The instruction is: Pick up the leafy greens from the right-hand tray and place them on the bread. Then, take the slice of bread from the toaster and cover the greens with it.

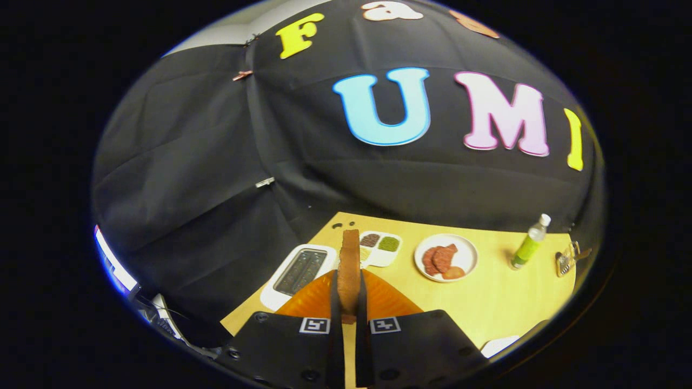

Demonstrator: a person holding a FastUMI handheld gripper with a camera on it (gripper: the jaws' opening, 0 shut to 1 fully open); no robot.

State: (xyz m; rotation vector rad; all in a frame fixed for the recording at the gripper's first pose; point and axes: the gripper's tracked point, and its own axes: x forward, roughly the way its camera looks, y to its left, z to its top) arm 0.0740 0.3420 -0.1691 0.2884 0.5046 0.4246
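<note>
A fisheye view looks along a handheld gripper (348, 302) held high above a yellow wooden table (486, 302). Furthest left on the table sits a white toaster (297, 273), its two dark slots appearing empty. Just right of it, at the centre, the gripper's two fingers are clamped on a slice of bread (350, 270), held upright and edge-on between them, its top rising past the fingertips. Directly beneath the slice lies an orange plate (386, 300); whatever sits on it is hidden behind the gripper. Beyond the bread is a white divided tray (381, 249) holding dark and green fillings. Further right stand a round white plate (446, 257) of reddish meat slices, a clear bottle (530, 243) of green liquid, and a small metal object too blurred to identify. Judging by this, the bread is already out of the toaster, and covering the greens remains; whether the greens were placed cannot be seen.
</note>
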